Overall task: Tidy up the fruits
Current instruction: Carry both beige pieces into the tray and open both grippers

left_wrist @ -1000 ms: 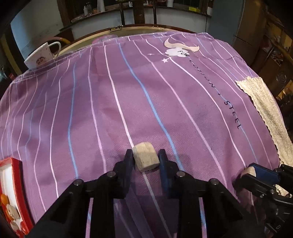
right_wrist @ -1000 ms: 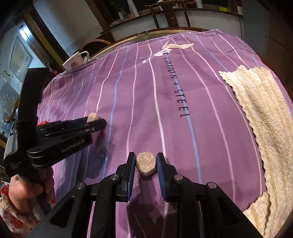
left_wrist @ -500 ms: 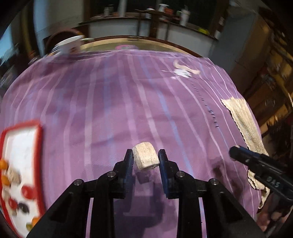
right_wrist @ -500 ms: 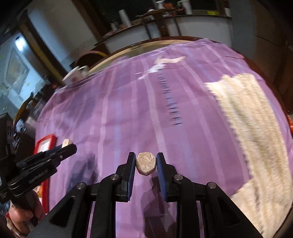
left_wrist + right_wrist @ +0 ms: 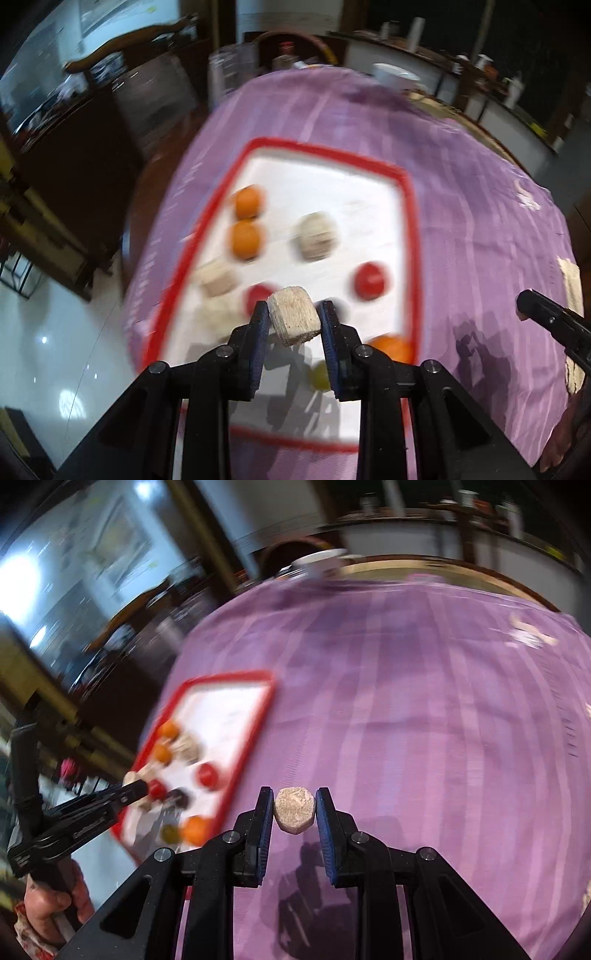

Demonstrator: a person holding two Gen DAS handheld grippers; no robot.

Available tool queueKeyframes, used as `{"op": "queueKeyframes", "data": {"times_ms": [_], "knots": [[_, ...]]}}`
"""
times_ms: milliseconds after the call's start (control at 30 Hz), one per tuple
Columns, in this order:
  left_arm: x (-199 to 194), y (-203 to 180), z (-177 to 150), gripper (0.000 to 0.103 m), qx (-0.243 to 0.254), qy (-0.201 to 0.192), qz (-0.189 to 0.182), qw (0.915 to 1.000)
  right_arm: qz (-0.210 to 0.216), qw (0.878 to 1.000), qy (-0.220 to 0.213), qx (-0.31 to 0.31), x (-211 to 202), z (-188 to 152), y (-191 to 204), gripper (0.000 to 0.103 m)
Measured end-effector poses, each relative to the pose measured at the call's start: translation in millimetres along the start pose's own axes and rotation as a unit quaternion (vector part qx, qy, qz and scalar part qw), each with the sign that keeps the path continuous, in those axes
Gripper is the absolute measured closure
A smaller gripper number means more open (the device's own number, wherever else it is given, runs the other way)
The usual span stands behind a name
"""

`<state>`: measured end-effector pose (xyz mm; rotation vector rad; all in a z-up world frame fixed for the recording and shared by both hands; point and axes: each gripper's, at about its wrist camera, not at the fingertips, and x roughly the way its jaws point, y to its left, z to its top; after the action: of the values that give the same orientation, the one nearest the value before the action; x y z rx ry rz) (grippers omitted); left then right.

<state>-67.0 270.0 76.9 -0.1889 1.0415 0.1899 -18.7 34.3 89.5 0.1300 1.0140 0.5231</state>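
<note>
At the far left the red-rimmed white rectangular tray (image 5: 404,206) lies on the purple striped cloth covering the table (image 5: 480,236), and my left gripper (image 5: 293,325) hangs over its near end with its fingers closed onto a pale beige, rough-textured cylindrical fruit piece (image 5: 293,321), held clear of the tray floor as far as I can judge. Under and ahead of it sit two small round orange fruits (image 5: 245,221), several beige chunks like mine (image 5: 317,236), round red fruits (image 5: 371,280), another orange one (image 5: 391,347) and a yellowish-green one (image 5: 319,374), all blurred. Crowding is the risk here: if I let go where I am, the piece could land on the red fruit just below and roll, or knock its neighbours out of their groups. Further right, over bare cloth and well apart from the tray, my right gripper (image 5: 294,812) has its fingers pinched on a flat, many-sided beige fruit piece (image 5: 294,810). That one is gripped only across its narrow edges, so a quick swing toward the tray could twist it loose, and both grippers converging on the same end might collide.
</note>
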Motion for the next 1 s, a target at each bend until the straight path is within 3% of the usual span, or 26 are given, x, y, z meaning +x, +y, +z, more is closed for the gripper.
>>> {"op": "queueKeyframes", "data": {"times_ms": [267,567,633,700,800,1000], "knots": [[11,45,-15,0.076,-0.004,0.026,-0.013,0.9996,0.031,0.997,0.05,-0.05,56,-20,81,0.077],[34,45,-15,0.076,0.016,0.048,-0.028,0.9983,0.023,0.995,0.07,-0.073,84,-30,108,0.077],[34,46,-12,0.071,0.019,0.048,-0.027,0.9983,0.017,0.994,0.069,-0.082,85,-30,111,0.077],[32,48,-9,0.057,0.014,0.046,-0.035,0.9982,0.016,0.994,0.071,-0.082,85,-30,111,0.077],[25,51,-3,0.048,0.009,0.036,-0.047,0.9982,0.011,0.994,0.071,-0.082,85,-30,113,0.076],[13,56,10,0.043,0.003,0.023,-0.059,0.998,-0.007,0.995,0.065,-0.071,80,-26,112,0.076]]}}
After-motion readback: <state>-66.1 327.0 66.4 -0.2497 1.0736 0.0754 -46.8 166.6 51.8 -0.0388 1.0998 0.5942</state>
